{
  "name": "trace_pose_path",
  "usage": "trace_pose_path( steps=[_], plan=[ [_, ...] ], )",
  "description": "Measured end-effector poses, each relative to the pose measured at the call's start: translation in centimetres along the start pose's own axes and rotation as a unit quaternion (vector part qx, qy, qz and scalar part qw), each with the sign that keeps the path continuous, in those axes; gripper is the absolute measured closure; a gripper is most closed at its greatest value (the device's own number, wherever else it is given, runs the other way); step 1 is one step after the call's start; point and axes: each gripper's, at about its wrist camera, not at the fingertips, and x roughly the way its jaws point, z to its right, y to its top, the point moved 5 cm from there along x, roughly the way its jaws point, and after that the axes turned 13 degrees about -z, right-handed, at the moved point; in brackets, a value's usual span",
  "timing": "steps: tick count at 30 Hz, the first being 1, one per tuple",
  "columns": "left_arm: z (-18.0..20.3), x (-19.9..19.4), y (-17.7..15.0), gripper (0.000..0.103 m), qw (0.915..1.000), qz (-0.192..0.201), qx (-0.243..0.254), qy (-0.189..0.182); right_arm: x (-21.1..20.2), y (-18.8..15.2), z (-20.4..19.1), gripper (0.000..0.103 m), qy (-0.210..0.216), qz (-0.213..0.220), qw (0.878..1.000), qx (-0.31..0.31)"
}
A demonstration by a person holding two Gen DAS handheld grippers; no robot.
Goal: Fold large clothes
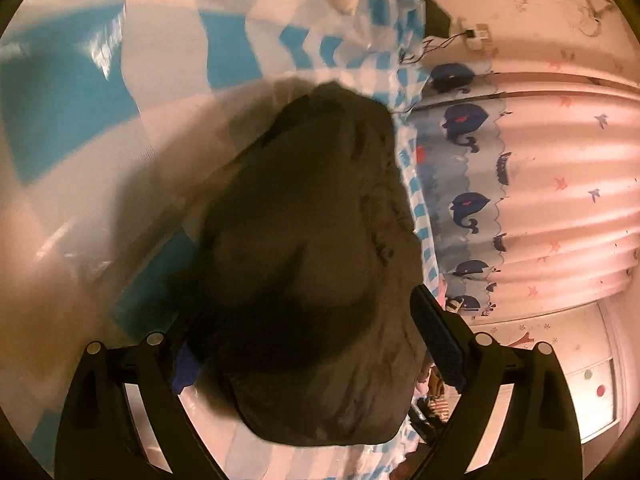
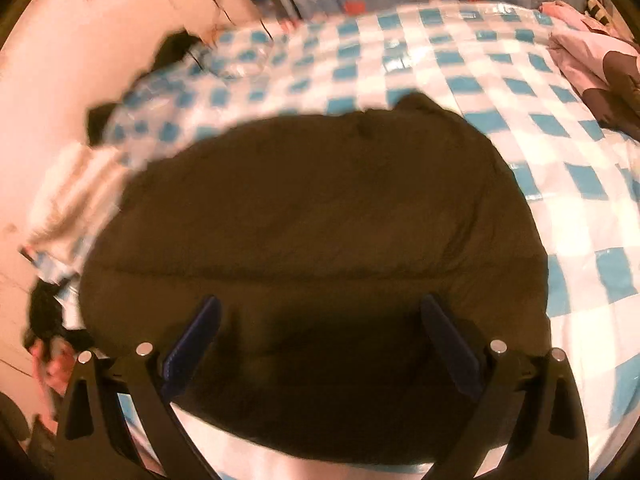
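Both claws (left (image 1: 308, 344), right (image 2: 320, 344)) spread wide over the dark garment (image 2: 312, 232).

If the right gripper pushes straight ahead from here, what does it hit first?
Most likely the dark garment: it fills the space between and ahead of the open right gripper, lying on the checkered cover. Blur leaves depth unclear.

Black fingers (image 2: 450, 344), blue pads, silver screws

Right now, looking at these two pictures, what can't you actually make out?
- Dark garment: its type; both views are blurred.
- Left tool: one finger is hidden behind the garment in the left view.
- Pink clothes: cut off by the right view's edge.
- Wall plug: too small.
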Motion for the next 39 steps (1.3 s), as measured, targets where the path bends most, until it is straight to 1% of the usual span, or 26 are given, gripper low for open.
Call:
trace_pose_path(
  steps=[1, 3, 5, 6, 8, 10, 13, 15, 16, 18, 20, 22, 23, 24, 25, 26, 27, 28, 29, 30, 31, 34, 36, 37, 38, 39],
  plan=[
    [0.1, 0.2, 0.1, 0.016, 1.0000, 0.002, 0.001, -0.004, 0.9, -0.1, 0.2, 0.007, -0.008, -0.022, 1.000, -0.006],
    [0.6, 0.2, 0.1, 0.028, 0.9998, 0.012, 0.010, -0.013, 1.0, -0.2, 0.1, 0.007, -0.021, -0.023, 0.999, -0.016],
    [0.7, 0.3, 0.0, 0.050, 0.9996, 0.012, 0.024, -0.012, -0.2, -0.1, -0.2, 0.007, -0.026, 0.005, 1.000, -0.016],
    [0.5, 0.5, 0.0, 0.054, 0.9995, 0.012, 0.026, -0.008, -1.2, 0.0, -0.9, 0.007, -0.023, 0.030, 0.999, -0.027],
    [0.1, 0.7, 0.2, 0.061, 0.9996, 0.012, 0.021, -0.012, -2.3, 0.7, -2.5, 0.007, -0.027, 0.058, 0.997, -0.053],
    [-0.1, 0.8, 0.3, 0.062, 0.9996, 0.013, 0.019, -0.017, -2.6, 1.6, -4.3, 0.007, -0.027, 0.070, 0.994, -0.073],
    [-0.1, 0.9, 0.3, 0.062, 0.9995, 0.017, 0.018, -0.019, -1.9, 4.0, -7.0, 0.007, -0.023, 0.071, 0.993, -0.090],
    [-0.5, 1.0, 0.5, 0.052, 0.9998, 0.017, 0.003, -0.011, -0.8, 5.8, -8.5, 0.007, -0.024, 0.068, 0.993, -0.097],
    [-0.8, 1.0, 0.5, 0.044, 0.9998, 0.018, -0.003, -0.008, 0.1, 6.4, -8.6, 0.007, -0.027, 0.059, 0.993, -0.094],
    [-1.2, 1.2, 0.7, 0.041, 0.9996, 0.019, -0.012, -0.017, 3.8, 7.3, -8.5, 0.007, -0.053, 0.011, 0.995, -0.088],
    [-1.1, 1.5, 0.9, 0.034, 0.9996, 0.019, -0.010, -0.016, 6.4, 7.5, -8.3, 0.007, -0.069, -0.017, 0.992, -0.100],
    [-0.6, 1.8, 1.1, 0.033, 0.9998, 0.017, -0.005, -0.009, 6.5, 7.6, -8.3, 0.007, -0.073, -0.025, 0.992, -0.098],
    [-0.2, 2.0, 1.1, 0.034, 0.9998, 0.018, 0.005, -0.010, 5.9, 7.5, -8.3, 0.007, -0.072, -0.019, 0.993, -0.097],
    [0.1, 2.1, 1.1, 0.036, 0.9996, 0.019, 0.017, -0.009, 5.0, 7.3, -8.4, 0.007, -0.070, -0.003, 0.993, -0.099],
    [0.4, 2.1, 1.0, 0.048, 0.9995, 0.019, 0.025, -0.006, 3.5, 6.8, -8.7, 0.007, -0.067, 0.020, 0.992, -0.107],
    [0.6, 2.2, 0.9, 0.056, 0.9992, 0.019, 0.037, -0.002, 2.3, 6.0, -8.9, 0.007, -0.070, 0.041, 0.990, -0.115],
    [0.6, 2.2, 0.8, 0.059, 0.9989, 0.020, 0.043, 0.000, 1.8, 5.5, -9.0, 0.007, -0.074, 0.052, 0.989, -0.119],
    [0.6, 2.1, 0.8, 0.065, 0.9987, 0.020, 0.046, 0.000, 2.1, 4.6, -9.1, 0.007, -0.082, 0.050, 0.987, -0.127],
    [0.6, 2.2, 0.7, 0.068, 0.9986, 0.020, 0.050, 0.001, 3.2, 4.0, -9.1, 0.007, -0.094, 0.032, 0.986, -0.137],
    [0.7, 2.2, 0.7, 0.070, 0.9984, 0.020, 0.053, 0.002, 5.2, 3.4, -9.0, 0.007, -0.111, 0.010, 0.982, -0.153],
    [1.0, 2.2, 0.6, 0.073, 0.9981, 0.020, 0.059, 0.005, 6.0, 3.4, -8.9, 0.006, -0.116, 0.008, 0.981, -0.157],
    [2.4, 1.9, 0.3, 0.079, 0.9959, 0.023, 0.084, 0.024, 6.3, 3.9, -8.8, 0.006, -0.118, -0.006, 0.982, -0.144],
    [2.8, 1.7, 0.3, 0.080, 0.9950, 0.023, 0.093, 0.028, 4.7, 3.7, -9.6, 0.006, -0.100, 0.023, 0.984, -0.145],
    [2.9, 1.6, 0.4, 0.080, 0.9947, 0.023, 0.096, 0.030, 3.7, 3.3, -10.2, 0.006, -0.099, 0.042, 0.982, -0.153],
    [2.9, 1.5, 0.4, 0.080, 0.9944, 0.024, 0.098, 0.033, 3.4, 2.8, -10.7, 0.006, -0.100, 0.048, 0.981, -0.161],
    [2.9, 1.5, 0.4, 0.080, 0.9945, 0.024, 0.096, 0.034, 4.0, 2.4, -11.0, 0.006, -0.107, 0.039, 0.979, -0.172]
  ],
)
